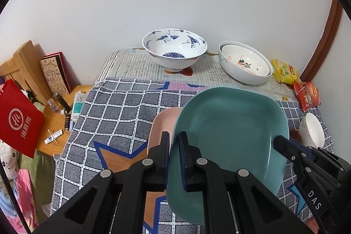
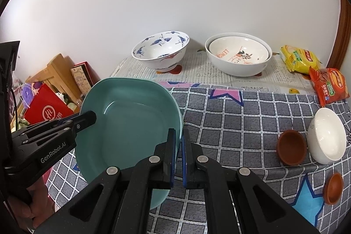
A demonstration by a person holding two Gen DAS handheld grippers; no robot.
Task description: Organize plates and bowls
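- Only the left wrist view shows a pink plate (image 1: 163, 122), lying on the checked cloth (image 1: 114, 106) partly under the teal plate (image 1: 230, 135).
- Only the right wrist view shows two brown cups (image 2: 291, 149), right of the teal plate.
- The teal plate, squarish, deep-rimmed and glossy, hangs tilted above the cloth, left gripper (image 1: 174, 139) and right gripper (image 2: 178, 137) clamped on opposite rims.

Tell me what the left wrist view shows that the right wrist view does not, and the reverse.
Only the left wrist view shows the pink plate under the teal plate, plus small tubes on the wooden side table.

Only the right wrist view shows two brown bowls on the checked cloth.

Both show the teal plate gripped on opposite rims by the left gripper and right gripper, the crane-pattern bowl, the nested white bowls, the small white bowl and the snack packets.
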